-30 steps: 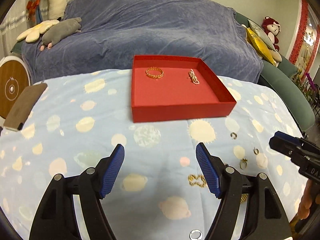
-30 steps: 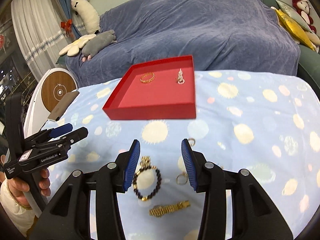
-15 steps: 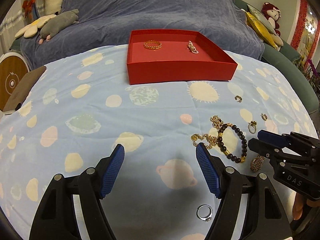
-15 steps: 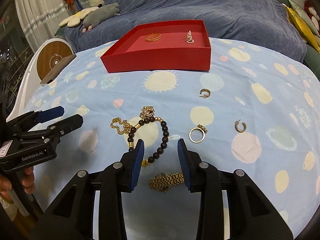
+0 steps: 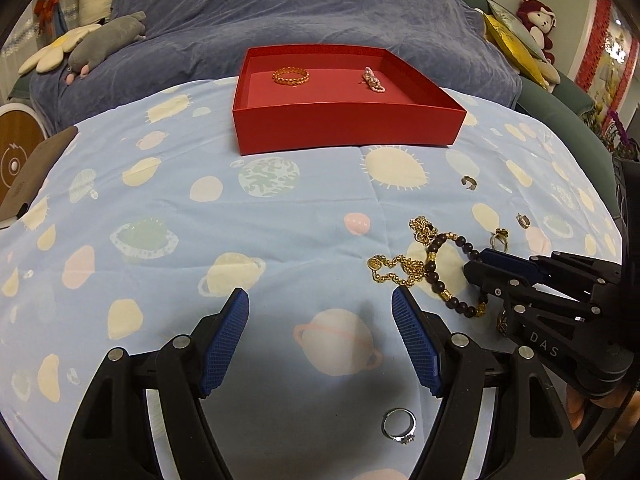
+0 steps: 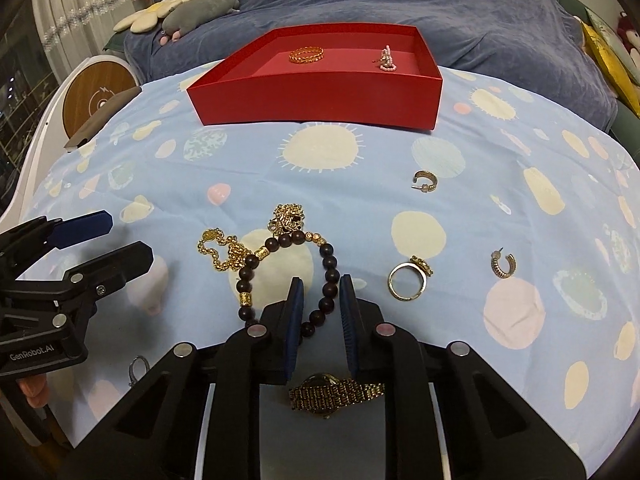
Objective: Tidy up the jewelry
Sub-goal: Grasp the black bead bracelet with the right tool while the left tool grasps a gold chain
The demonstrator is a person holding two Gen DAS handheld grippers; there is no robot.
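Note:
A red tray (image 5: 348, 130) (image 6: 316, 100) at the far side of the table holds a gold bracelet (image 6: 306, 56) and a pink bead piece (image 6: 387, 60). A dark bead bracelet (image 6: 326, 276) (image 5: 436, 276) lies on the cloth over a gold chain (image 6: 228, 252). My right gripper (image 6: 320, 296) is low, its narrowly parted jaws on either side of the bead bracelet's right side. My left gripper (image 5: 320, 312) is wide open and empty, left of the jewelry.
On the blue spotted cloth lie a gold ring (image 6: 408, 280), two hoop earrings (image 6: 426, 182) (image 6: 504, 266), a gold watch (image 6: 334, 396) and a silver ring (image 5: 400, 426). A covered sofa (image 5: 304, 8) stands behind the table.
My right gripper has dropped toward the cloth and narrowed its jaws around the bead bracelet. My left gripper has also come lower and stays wide open.

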